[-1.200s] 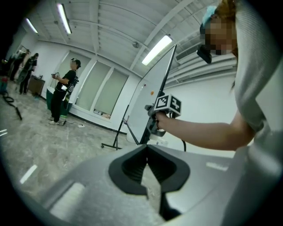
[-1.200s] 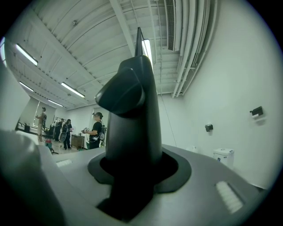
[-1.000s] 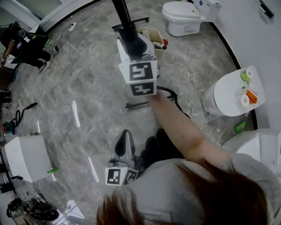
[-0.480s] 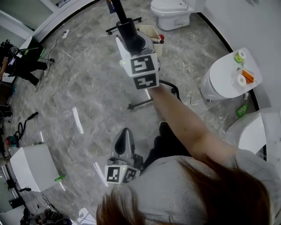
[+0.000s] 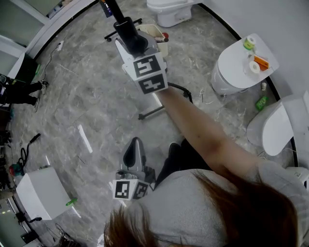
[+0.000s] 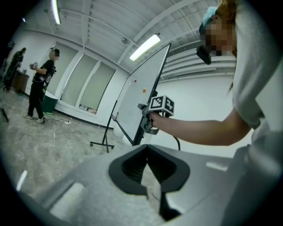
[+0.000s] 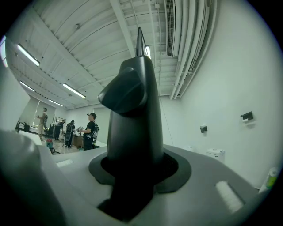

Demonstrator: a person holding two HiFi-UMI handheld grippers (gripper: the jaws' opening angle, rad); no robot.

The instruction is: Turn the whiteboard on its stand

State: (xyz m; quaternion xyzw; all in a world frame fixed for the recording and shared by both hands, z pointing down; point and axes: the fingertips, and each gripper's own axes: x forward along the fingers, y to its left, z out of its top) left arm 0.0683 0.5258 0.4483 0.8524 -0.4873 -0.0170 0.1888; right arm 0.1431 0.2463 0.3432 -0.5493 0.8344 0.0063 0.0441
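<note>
The left gripper (image 5: 136, 144) hangs nearest the operator, well short of the whiteboard (image 6: 141, 88). Its jaws are clenched together with nothing between them. The right gripper (image 5: 126, 31), on the outstretched arm, grasps the whiteboard's lower edge, and its jaws have just been tightening there. Over the last second this gripper has carried the gripped edge farther out past the foot of the stand (image 6: 108, 134). The whiteboard sits tilted on that stand, so the turn appears to be under way but not complete. A toilet (image 5: 166, 12) stands beyond the whiteboard.
</note>
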